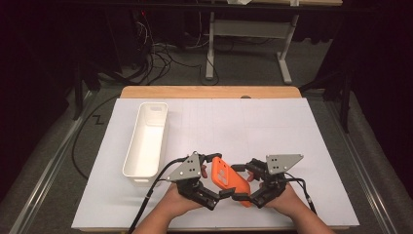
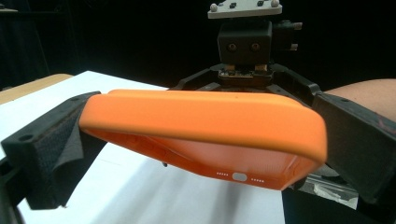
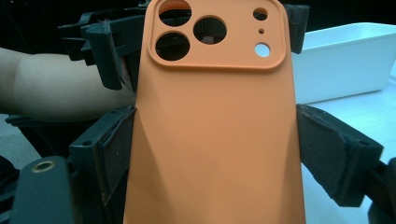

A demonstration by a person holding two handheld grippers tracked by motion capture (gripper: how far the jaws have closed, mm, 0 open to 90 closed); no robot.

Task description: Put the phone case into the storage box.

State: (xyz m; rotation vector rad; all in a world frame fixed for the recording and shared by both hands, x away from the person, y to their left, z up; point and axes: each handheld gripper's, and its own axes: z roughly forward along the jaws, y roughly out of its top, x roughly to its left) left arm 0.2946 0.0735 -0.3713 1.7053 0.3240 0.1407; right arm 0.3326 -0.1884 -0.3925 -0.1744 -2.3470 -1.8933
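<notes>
Where the two hands meet at the near edge of the bench [image 1: 292,122], an orange case [image 1: 229,178] is held up off the white sheet between both tongs. The case is a soft, matte phone shell with rounded corners and a raised, rounded-square camera block pierced by three large round holes and three small ones. In the left gripper view its open inside faces down, smooth and paler, with a slot and rows of tiny holes in the lower rim.

The left tongs [image 1: 225,194] are clamped on the case: their black, cloth-faced pads [image 2: 56,154] press on its two long sides. The right tongs [image 1: 238,195] also grip it, with their rough foam-like pads [image 3: 327,154] set against the long edges in the right gripper view, standing wide because the case is wide. Each gripper carries a grey three-cornered plate on top, dotted with small holes, and a black cable trails off near the forearm.

A white bin [image 1: 146,144] stands to the left and a little farther off, well apart from the case. It is a long, narrow plastic tub with smooth walls, rounded corners and a slot handle in its far end. The bench has a light wooden top, showing as a strip along the far side beyond the sheet.
</notes>
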